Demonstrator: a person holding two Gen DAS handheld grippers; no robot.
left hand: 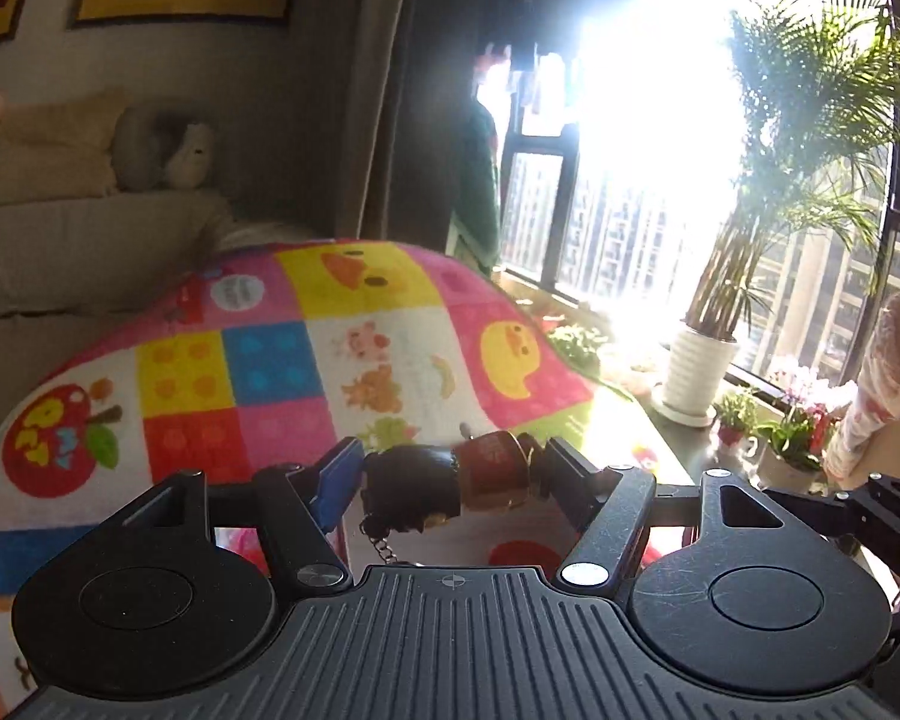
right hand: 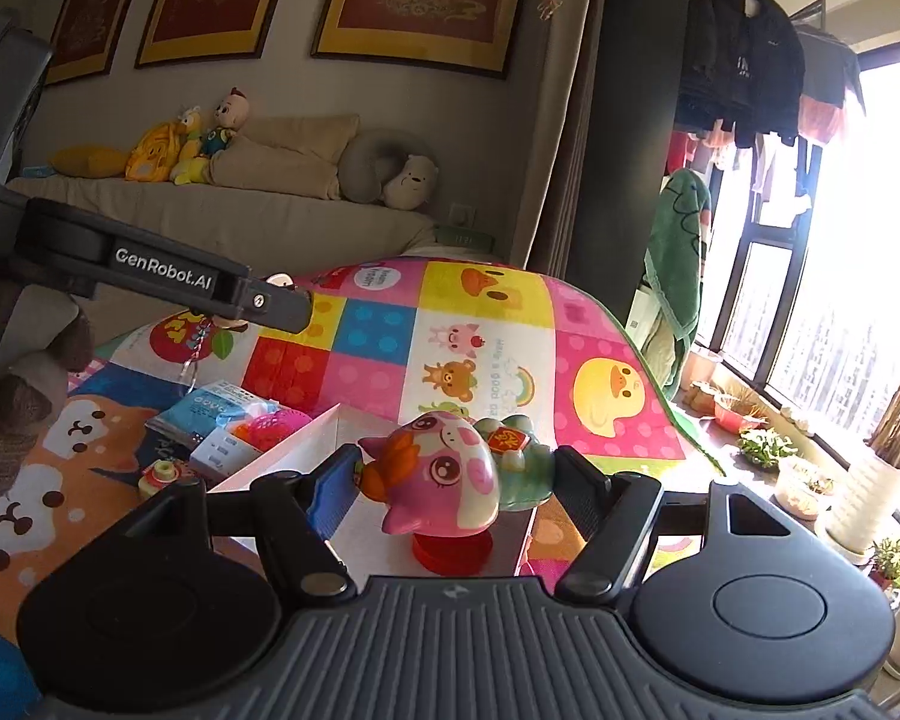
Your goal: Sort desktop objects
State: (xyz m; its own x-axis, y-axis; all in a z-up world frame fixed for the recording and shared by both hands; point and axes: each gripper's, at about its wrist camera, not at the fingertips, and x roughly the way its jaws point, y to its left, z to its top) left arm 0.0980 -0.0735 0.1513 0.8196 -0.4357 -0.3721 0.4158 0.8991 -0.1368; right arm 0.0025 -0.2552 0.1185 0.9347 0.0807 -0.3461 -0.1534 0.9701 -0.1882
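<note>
The left tongs are clamping a dark figurine keychain crosswise, its chain dangling, while the right tongs are gripping a pink cow figurine sideways above the white box. Both toys are probably being held clear of the box's rim for sorting; open patchwork blanket is lying beyond the box.

A lived-in home, a living room by the look of it: a beige sofa heaped with cushions and plush toys, framed red-and-gold hangings on the wall, laundry drying by a tall window, potted plants along the sill, a bright children's cartoon blanket spread out
</note>
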